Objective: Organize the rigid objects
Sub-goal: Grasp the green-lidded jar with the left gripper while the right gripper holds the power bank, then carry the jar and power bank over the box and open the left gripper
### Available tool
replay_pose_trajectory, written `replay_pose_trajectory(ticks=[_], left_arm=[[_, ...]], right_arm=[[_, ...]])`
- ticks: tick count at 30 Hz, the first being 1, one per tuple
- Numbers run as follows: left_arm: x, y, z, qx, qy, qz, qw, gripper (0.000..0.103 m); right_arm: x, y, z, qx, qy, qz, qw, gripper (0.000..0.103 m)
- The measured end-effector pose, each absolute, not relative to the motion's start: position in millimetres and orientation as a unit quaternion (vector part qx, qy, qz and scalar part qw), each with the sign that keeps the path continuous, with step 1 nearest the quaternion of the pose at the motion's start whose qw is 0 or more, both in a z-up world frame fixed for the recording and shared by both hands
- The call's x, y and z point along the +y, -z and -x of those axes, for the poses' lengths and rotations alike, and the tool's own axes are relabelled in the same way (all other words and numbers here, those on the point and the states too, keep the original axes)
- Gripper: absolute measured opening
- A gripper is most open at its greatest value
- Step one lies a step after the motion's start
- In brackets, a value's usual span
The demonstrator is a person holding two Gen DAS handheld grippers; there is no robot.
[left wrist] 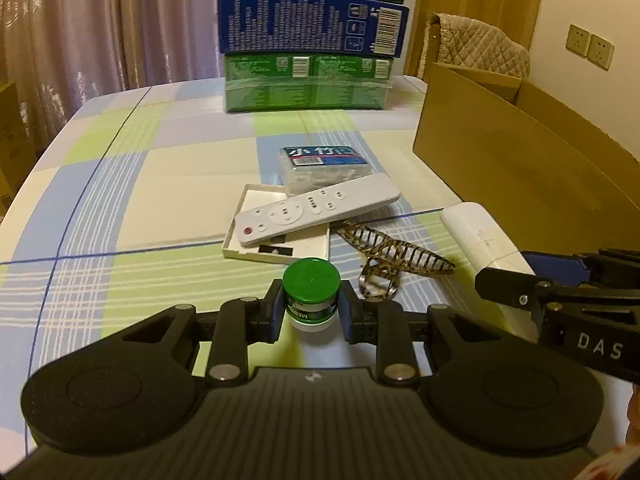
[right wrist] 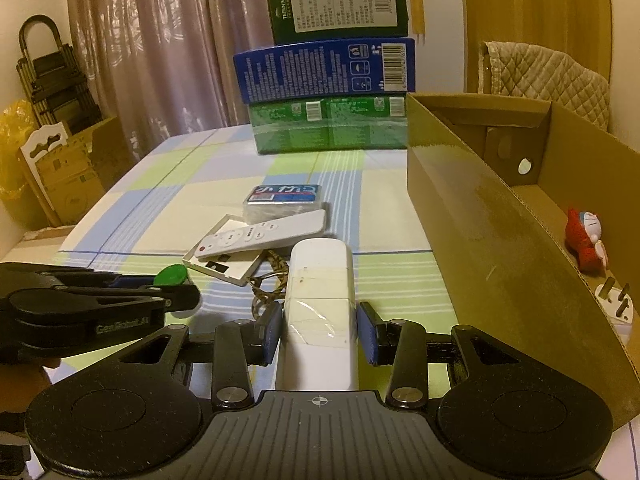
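Table under a checked cloth [left wrist: 168, 168] in pale green, blue and cream; curtains behind, warm dim light, a quilted chair back at the far right.

My left gripper [left wrist: 311, 312] is closed on a small jar with a green lid [left wrist: 311, 278]. Both blue pads press its sides and it stands upright between them. From the shadow beneath, I judge it just clear of the cloth, but cannot be sure.

My right gripper [right wrist: 319, 330] is clamped on a long white device [right wrist: 320, 292], its long axis running straight ahead along the fingers, far end toward the middle of the table.

Key relation: the open cardboard box [right wrist: 472, 208] lies to the right of both tools. Its near wall runs alongside my right gripper, just beside it; the left gripper is farther off, with the right gripper between it and the box. So the right hand is the nearer one, and the white device would have to go over the wall. I judge the jar must wait or pass round.

Inside the box: a red toy figure [right wrist: 585, 242] and a white plug [right wrist: 614, 300].

Outward on the cloth: a patterned hair claw [left wrist: 394, 258] just beyond the jar, a white remote [left wrist: 316, 208] lying across a shallow white tray [left wrist: 240, 246], a wrapped packet with a blue label [left wrist: 326, 164] behind them. At the far edge, stacked cartons [left wrist: 308, 52]: green, blue, dark green.
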State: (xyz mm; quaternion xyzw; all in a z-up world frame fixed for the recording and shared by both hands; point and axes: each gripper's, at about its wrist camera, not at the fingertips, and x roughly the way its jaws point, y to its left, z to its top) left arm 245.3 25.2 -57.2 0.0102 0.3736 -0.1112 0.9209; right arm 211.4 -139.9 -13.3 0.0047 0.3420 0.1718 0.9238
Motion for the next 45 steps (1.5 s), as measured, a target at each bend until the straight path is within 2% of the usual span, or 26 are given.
replay_pose_trajectory(ticks=[18, 45], left_arm=[[32, 25, -204, 0.369, 0.090, 0.020, 0.925, 0.023], [15, -23, -147, 0.347, 0.081, 0.002, 0.934, 0.023]], right_arm=[[-133, -19, -195, 0.314, -0.189, 0.004, 0.930, 0.037], [-155, -59, -153, 0.288, -0.196, -0.003, 0.937, 0.037]])
